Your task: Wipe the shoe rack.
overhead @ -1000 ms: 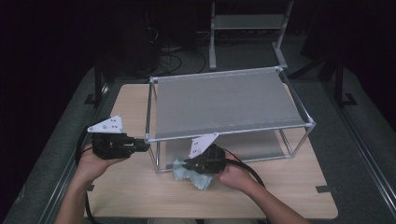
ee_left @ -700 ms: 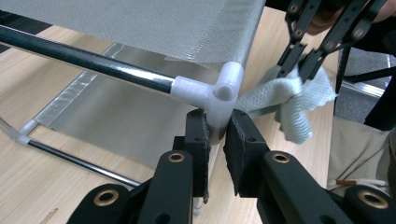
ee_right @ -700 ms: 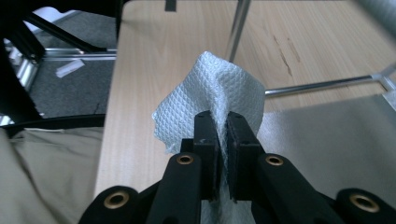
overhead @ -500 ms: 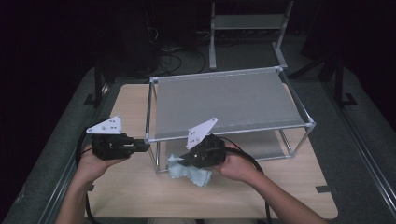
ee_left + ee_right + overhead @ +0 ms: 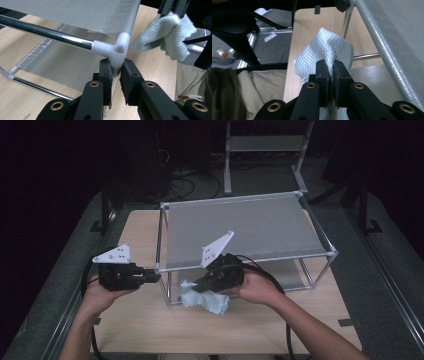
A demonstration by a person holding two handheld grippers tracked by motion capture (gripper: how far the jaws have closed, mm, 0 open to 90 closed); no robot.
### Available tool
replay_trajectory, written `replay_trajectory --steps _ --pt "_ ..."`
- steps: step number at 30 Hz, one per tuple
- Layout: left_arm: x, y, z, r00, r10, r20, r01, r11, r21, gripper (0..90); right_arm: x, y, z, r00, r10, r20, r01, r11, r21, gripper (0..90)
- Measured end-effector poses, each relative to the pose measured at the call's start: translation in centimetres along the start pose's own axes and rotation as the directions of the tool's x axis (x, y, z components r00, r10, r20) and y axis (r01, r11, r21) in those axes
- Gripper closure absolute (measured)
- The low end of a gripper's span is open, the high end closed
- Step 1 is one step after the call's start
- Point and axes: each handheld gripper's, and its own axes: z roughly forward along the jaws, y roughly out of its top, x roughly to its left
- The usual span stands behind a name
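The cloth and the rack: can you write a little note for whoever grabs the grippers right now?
Left gripper: shut on the rack's near corner post, under the white corner joint, steadying the rack.
Right gripper: shut on the pale cloth, held at the rack's front edge, partly off the table.
Done: cloth picked up, rack braced.
Left, probably: get the cloth onto the mesh shelf.
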Motion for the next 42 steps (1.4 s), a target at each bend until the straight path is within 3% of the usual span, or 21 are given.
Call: replay_trajectory --steps 4,11,17,24,25,30,34,42 --pt "0.0 0.1 0.0 1.0000 0.006 0.002 -0.006 1.0000 0.007 79.0 -0.1 1.1 -1.1 0.9992 -0.003 -0.041 0.003 1.000 -0.006 83.2" --pt "0.0 0.2 -0.1 0.9997 0.023 0.012 -0.023 0.9996 0.018 79.1 -0.3 3.1 -2.9 0.9984 -0.021 -0.053 0.020 1.000 -0.015 83.1" --pt "-0.1 0.2 -0.1 0.9994 0.027 0.022 -0.027 0.9994 0.022 79.2 -0.7 5.1 -4.8 0.9985 -0.032 -0.044 0.031 0.999 -0.025 83.2" --pt "-0.4 0.4 -0.2 0.9986 0.043 0.030 -0.045 0.9980 0.044 79.2 -2.0 7.2 -6.4 0.9985 -0.055 0.000 0.055 0.998 -0.009 83.2" --pt "-0.4 0.4 -0.2 0.9986 0.043 0.030 -0.045 0.9980 0.044 79.2 -2.0 7.2 -6.4 0.9985 -0.055 0.000 0.055 0.998 -0.009 83.2" --pt "-0.7 0.3 -0.3 0.9982 0.047 0.037 -0.048 0.9979 0.043 79.2 -4.9 6.7 -4.5 0.9985 -0.041 0.036 0.038 0.996 0.077 83.2" --pt "-0.5 0.1 -0.3 0.9980 0.048 0.041 -0.049 0.9983 0.031 79.2 -6.2 5.5 -2.8 0.9995 -0.009 0.031 0.005 0.993 0.119 83.2" --pt "-0.6 -0.4 -0.8 0.9990 0.043 0.012 -0.043 0.9990 0.015 79.5 -6.0 4.8 -1.6 1.0000 0.004 0.007 -0.005 0.988 0.157 83.7"
